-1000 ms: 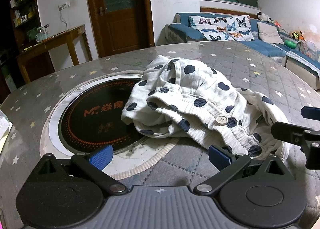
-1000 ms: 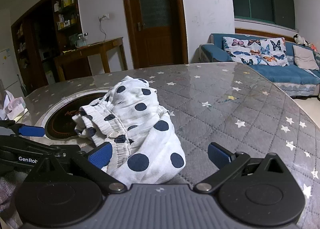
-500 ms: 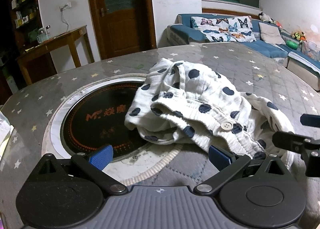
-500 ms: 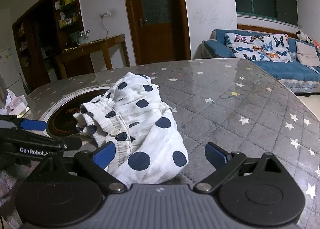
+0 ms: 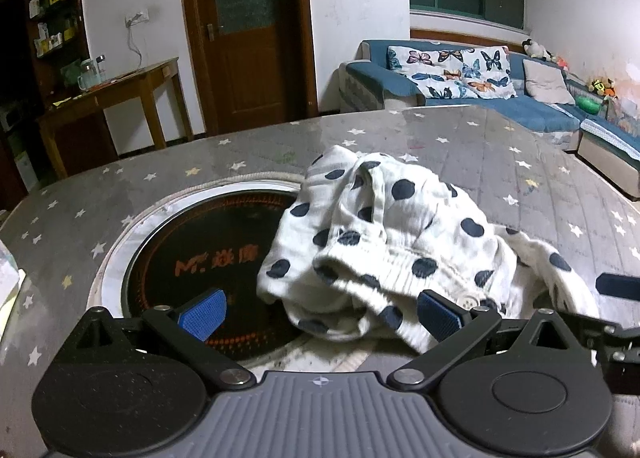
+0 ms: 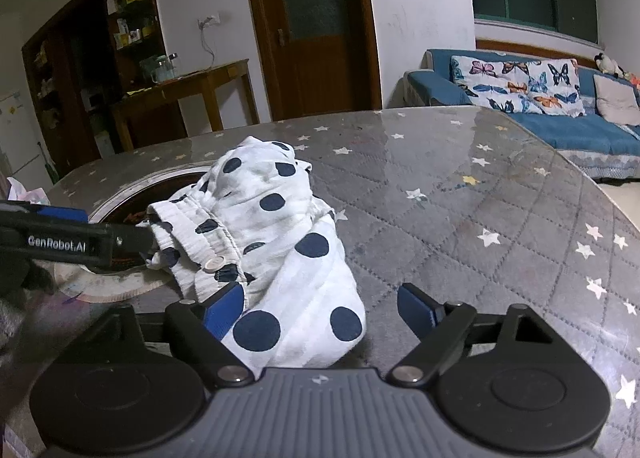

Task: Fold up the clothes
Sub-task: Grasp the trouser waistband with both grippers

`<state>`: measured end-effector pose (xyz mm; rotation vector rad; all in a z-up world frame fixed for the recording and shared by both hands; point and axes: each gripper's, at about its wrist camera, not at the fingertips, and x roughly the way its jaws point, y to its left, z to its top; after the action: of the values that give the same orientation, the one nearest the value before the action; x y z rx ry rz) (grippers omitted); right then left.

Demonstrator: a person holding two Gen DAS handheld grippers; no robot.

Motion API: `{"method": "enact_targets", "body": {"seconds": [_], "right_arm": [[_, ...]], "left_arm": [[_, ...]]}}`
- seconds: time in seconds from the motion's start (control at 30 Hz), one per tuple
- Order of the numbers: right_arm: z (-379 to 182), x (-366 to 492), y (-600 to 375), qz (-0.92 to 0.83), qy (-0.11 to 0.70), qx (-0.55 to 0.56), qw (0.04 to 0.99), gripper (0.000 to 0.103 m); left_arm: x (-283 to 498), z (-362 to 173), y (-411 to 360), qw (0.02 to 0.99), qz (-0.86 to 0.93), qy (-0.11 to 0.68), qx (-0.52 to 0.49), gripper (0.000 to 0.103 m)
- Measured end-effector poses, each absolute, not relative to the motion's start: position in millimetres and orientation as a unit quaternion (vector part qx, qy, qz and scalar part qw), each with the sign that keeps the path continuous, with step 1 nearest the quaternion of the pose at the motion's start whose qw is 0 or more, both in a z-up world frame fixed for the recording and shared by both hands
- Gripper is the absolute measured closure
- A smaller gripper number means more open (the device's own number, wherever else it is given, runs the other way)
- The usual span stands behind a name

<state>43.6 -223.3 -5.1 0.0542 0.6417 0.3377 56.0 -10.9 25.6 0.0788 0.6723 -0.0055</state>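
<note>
A crumpled white garment with dark blue dots (image 5: pixel 392 242) lies in a heap on the round table, partly over the black induction plate (image 5: pixel 208 258). Its elastic waistband with a white button (image 5: pixel 468 300) faces me. My left gripper (image 5: pixel 320 314) is open, its jaws wide on either side of the waistband's near edge. In the right wrist view the garment (image 6: pixel 280 242) sits between the wide-open jaws of my right gripper (image 6: pixel 320 308), with the button (image 6: pixel 213 264) to the left. The left gripper's finger (image 6: pixel 72 244) reaches in from the left.
The grey quilted, star-printed table cover (image 6: pixel 480 217) spreads to the right under glass. A blue sofa with butterfly cushions (image 5: pixel 460 77) stands behind, with a wooden side table (image 5: pixel 120 97) and a door (image 5: pixel 244 29) at the back. Paper tissue (image 6: pixel 24 193) lies at the far left edge.
Both grippers have moved forward and lower toward the garment. The heap now fills more of each view, and the left gripper's finger has come closer to the waistband.
</note>
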Motion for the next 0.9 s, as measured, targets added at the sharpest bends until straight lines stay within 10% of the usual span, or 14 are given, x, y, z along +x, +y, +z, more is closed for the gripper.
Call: {"method": "enact_targets", "body": {"seconds": [0.47, 0.9], "right_arm": [[-7.2, 56.2, -230.1, 0.165, 0.323, 0.043, 0.931, 0.033], [-14.6, 69.1, -232.5, 0.181, 0.344, 0.064, 0.919, 0.062]], "left_arm": [[79.1, 33.1, -20.5, 0.944, -0.036, 0.327, 0.035, 0.004], [107.1, 28.9, -27.8, 0.939, -0.071, 0.335, 0.033, 0.043]]}}
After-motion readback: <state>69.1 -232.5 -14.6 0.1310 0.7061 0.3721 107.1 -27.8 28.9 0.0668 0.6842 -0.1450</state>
